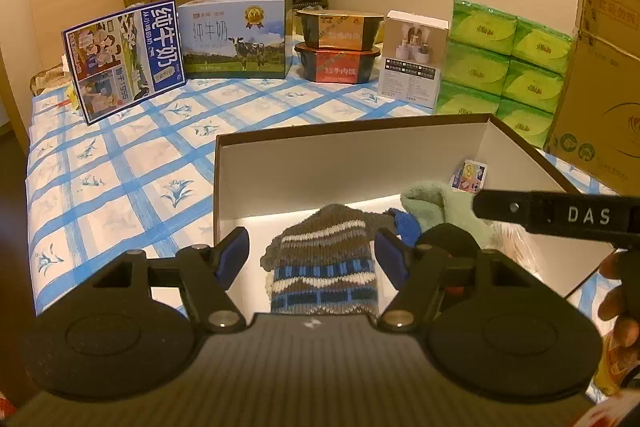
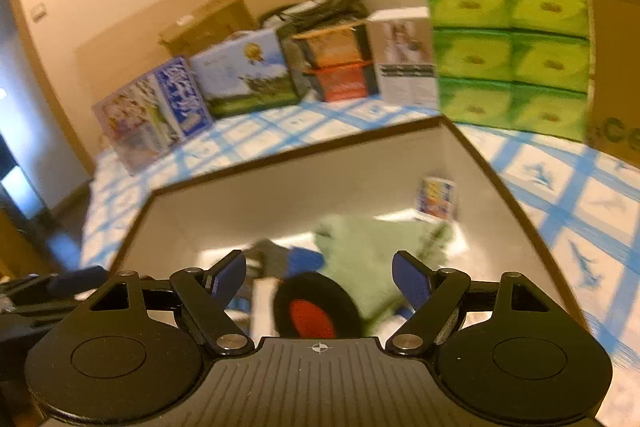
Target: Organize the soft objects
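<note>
Both the left gripper (image 1: 312, 251) and right gripper (image 2: 319, 277) hang with jaws spread, empty, over the white box (image 1: 352, 163); knitted hat (image 1: 326, 263) inside at 6 o'clock; risk: crowded grippers collide or snag the green cloth (image 1: 430, 205).

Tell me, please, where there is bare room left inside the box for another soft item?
The box floor is bare at its left and far side, between the knit hat and the back wall. The right half is crowded: green cloth, a blue item and a small card in the far right corner.
</note>
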